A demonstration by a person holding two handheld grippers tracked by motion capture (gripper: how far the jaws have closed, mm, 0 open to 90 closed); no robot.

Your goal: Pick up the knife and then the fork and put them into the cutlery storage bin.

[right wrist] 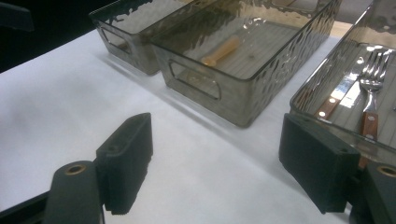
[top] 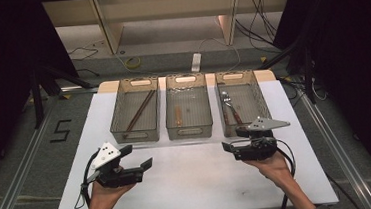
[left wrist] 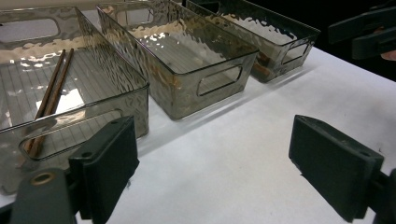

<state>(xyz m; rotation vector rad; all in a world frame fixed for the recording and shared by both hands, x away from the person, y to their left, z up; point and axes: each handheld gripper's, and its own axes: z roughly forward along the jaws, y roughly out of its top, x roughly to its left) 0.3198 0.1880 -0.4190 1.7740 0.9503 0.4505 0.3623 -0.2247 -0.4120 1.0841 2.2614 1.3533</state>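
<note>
Three smoky clear bins stand in a row on the white table. The left bin holds a pair of brown chopsticks. In the middle bin lies one wooden-handled piece. The right bin holds a fork and a wooden-handled knife. My left gripper hovers open in front of the left bin, nothing between its jaws. My right gripper is open and empty by the right bin's front corner.
Beyond the table's far edge are a pale shelf unit, loose cables and a power strip on the floor. Metal rails run along both sides. A "5" is marked on the floor at the left.
</note>
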